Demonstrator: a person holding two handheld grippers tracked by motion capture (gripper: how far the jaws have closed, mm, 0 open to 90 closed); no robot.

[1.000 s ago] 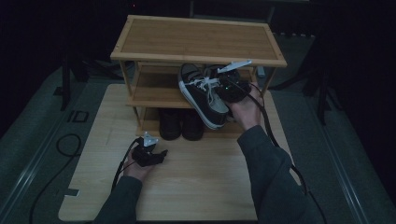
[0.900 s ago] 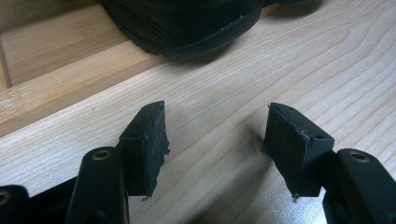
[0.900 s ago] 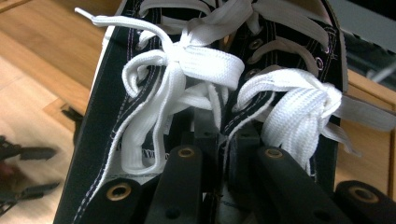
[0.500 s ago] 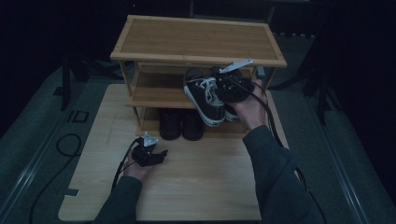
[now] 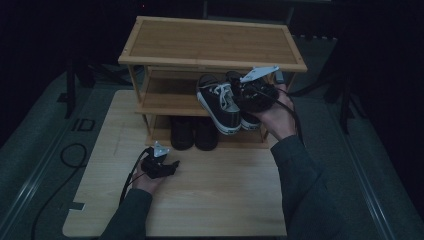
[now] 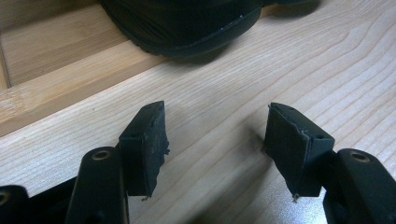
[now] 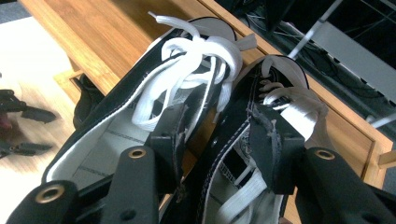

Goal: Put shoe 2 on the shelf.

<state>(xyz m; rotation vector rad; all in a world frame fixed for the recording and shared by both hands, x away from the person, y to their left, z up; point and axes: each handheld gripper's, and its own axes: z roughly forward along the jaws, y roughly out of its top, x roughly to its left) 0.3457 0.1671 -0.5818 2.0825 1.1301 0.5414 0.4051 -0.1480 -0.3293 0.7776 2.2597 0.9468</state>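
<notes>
Dark grey long sleeves (image 5: 300,185) on both arms, black grippers topped with pale three-cornered plates (image 5: 259,74), black cables (image 5: 131,172) trailing.

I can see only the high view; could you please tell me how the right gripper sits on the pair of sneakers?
Observer: In the right gripper view, the right gripper has one finger inside each of the sneakers, with their two inner walls between the fingers. Its jaws have just been opening.
Operator: Thank you. Are the fingers squeezing those walls?
Observer: They look slack around them, so I would call it open.
Operator: And the left gripper, please?
Observer: The left gripper is open over the bare table with nothing between its fingers; a black shoe lies just ahead.
</notes>
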